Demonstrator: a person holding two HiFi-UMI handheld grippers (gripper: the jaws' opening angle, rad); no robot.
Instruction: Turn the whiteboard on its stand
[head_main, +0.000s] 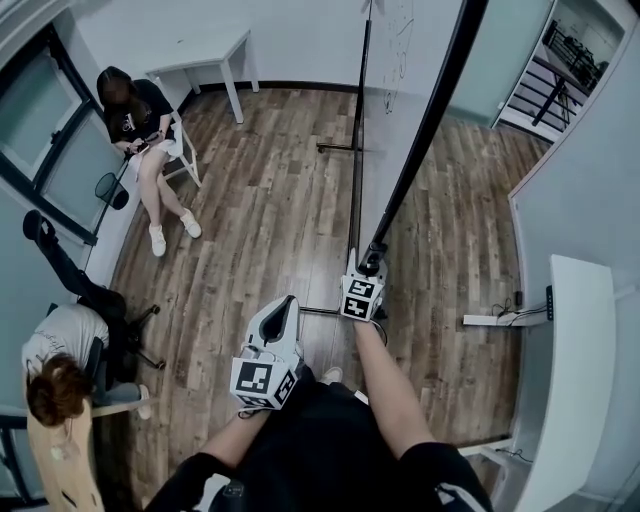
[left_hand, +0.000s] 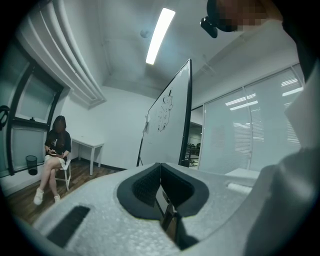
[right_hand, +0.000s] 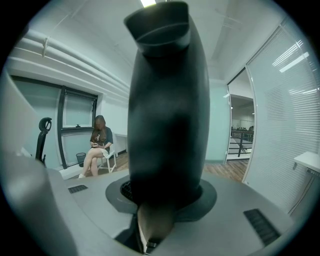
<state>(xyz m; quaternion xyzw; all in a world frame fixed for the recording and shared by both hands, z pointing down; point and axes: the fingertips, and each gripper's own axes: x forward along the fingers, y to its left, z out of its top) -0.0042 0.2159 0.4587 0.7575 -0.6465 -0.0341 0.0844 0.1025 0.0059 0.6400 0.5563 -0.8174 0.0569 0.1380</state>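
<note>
The whiteboard (head_main: 398, 110) stands edge-on in the head view, and its black frame (head_main: 425, 130) slants down toward me. My right gripper (head_main: 372, 264) is shut on the lower end of that frame. In the right gripper view the frame (right_hand: 167, 100) fills the middle as a thick dark bar, clamped between the jaws of my right gripper (right_hand: 167, 200). My left gripper (head_main: 288, 306) hangs free to the left of the board, shut with nothing in it. In the left gripper view my left gripper (left_hand: 160, 167) has its pads together, and the whiteboard (left_hand: 167, 125) stands ahead on its stand (head_main: 356, 150).
A person sits on a white chair (head_main: 150, 130) at the back left beside a white table (head_main: 205, 60). Another person (head_main: 60, 370) sits at a desk at the lower left, near a black office chair (head_main: 105, 300). A white desk (head_main: 565, 370) runs along the right, with a cable strip (head_main: 500, 320) on the floor.
</note>
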